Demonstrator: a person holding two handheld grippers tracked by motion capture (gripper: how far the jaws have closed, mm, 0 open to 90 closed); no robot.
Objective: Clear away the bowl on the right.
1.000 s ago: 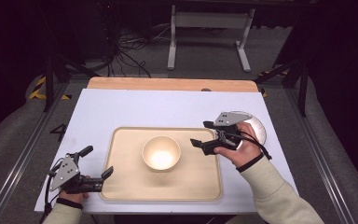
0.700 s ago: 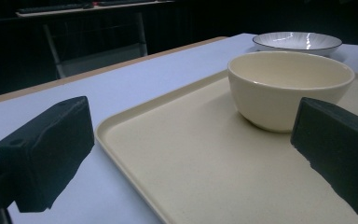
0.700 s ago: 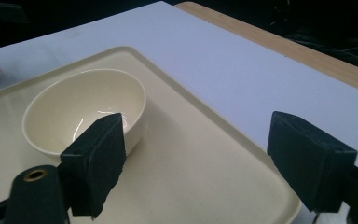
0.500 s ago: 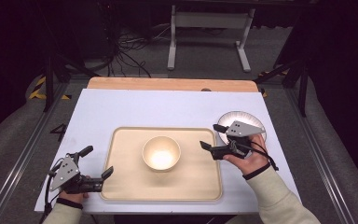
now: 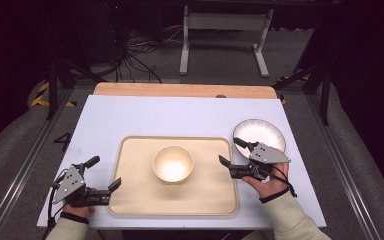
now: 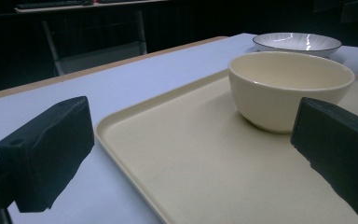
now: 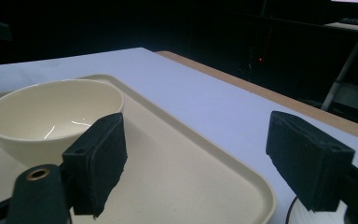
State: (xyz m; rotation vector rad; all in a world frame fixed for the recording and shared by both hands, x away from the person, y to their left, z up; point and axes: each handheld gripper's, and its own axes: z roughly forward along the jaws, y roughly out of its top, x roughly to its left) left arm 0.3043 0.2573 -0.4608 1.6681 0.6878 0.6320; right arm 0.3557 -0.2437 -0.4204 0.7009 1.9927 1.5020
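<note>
White surface [image 5: 180,117], wooden strip along its far edge. Cream tray [image 5: 135,200] sits near the front edge, about centred left to right. Cream bowl [image 5: 173,164] upright in the tray's middle, nothing visible inside it. White plate [image 5: 259,134] with a dark rim lies on the surface just past the tray's far right corner, near the right edge. Left tool [image 5: 100,175] at the front left corner of the surface, jaws spread wide and holding nothing; one jaw over the tray's left rim, the other over bare surface. Right tool [image 5: 230,152] at the tray's right rim, jaws also apart and holding nothing, one over the tray, one by the plate's near side. In both gripper views the bowl sits ahead of the jaws, apart from them.
</note>
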